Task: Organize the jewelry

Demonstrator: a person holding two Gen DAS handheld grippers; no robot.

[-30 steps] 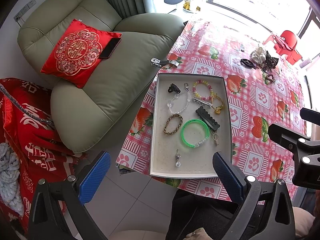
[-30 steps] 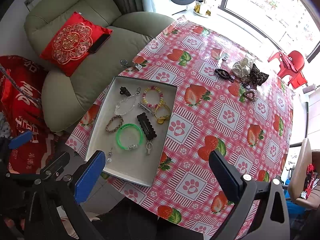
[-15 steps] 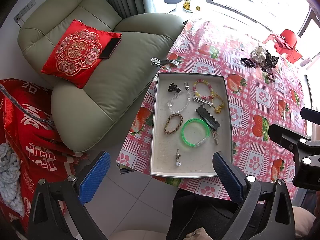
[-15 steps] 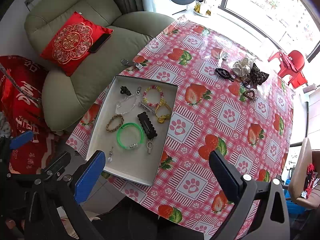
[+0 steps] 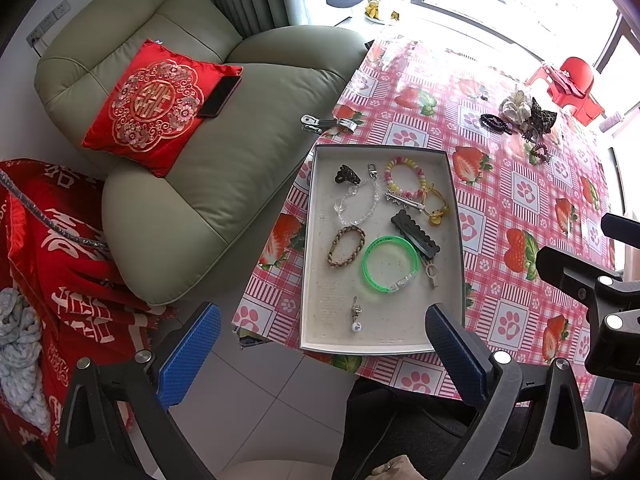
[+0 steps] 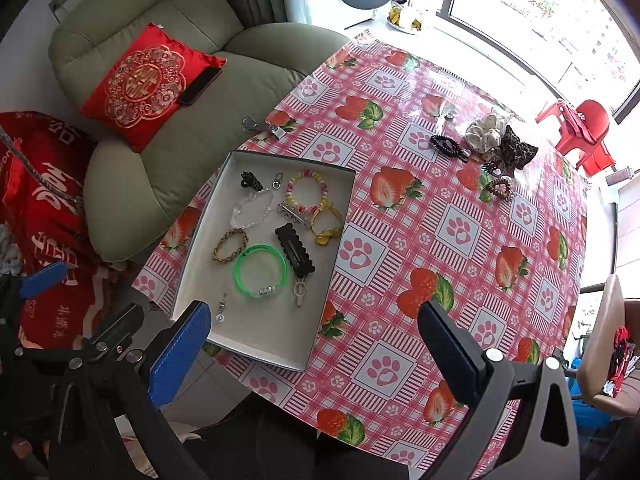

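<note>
A shallow white tray point(image 5: 316, 240) point(image 6: 192, 276) sits at the near left edge of the round table. It holds a green bangle point(image 5: 390, 263) point(image 6: 261, 270), a braided brown bracelet point(image 5: 346, 245), a clear bead bracelet point(image 5: 356, 204), a pink-yellow bead bracelet point(image 5: 405, 178), a black hair clip point(image 5: 416, 234) point(image 6: 295, 250) and several small charms. Scrunchies and hair ties point(image 6: 490, 140) point(image 5: 524, 114) lie at the far side of the table. My left gripper point(image 5: 322, 354) hovers open above the tray's near edge. My right gripper point(image 6: 316, 352) hangs open, holding nothing, over the near tablecloth.
A metal clip point(image 5: 328, 124) point(image 6: 262, 126) lies on the table edge beyond the tray. A green armchair point(image 5: 200, 168) with a red cushion point(image 5: 154, 106) and a phone point(image 5: 220, 96) stands left of the table. Red fabric point(image 5: 60, 264) lies on the floor. A red chair point(image 6: 580, 132) is far right.
</note>
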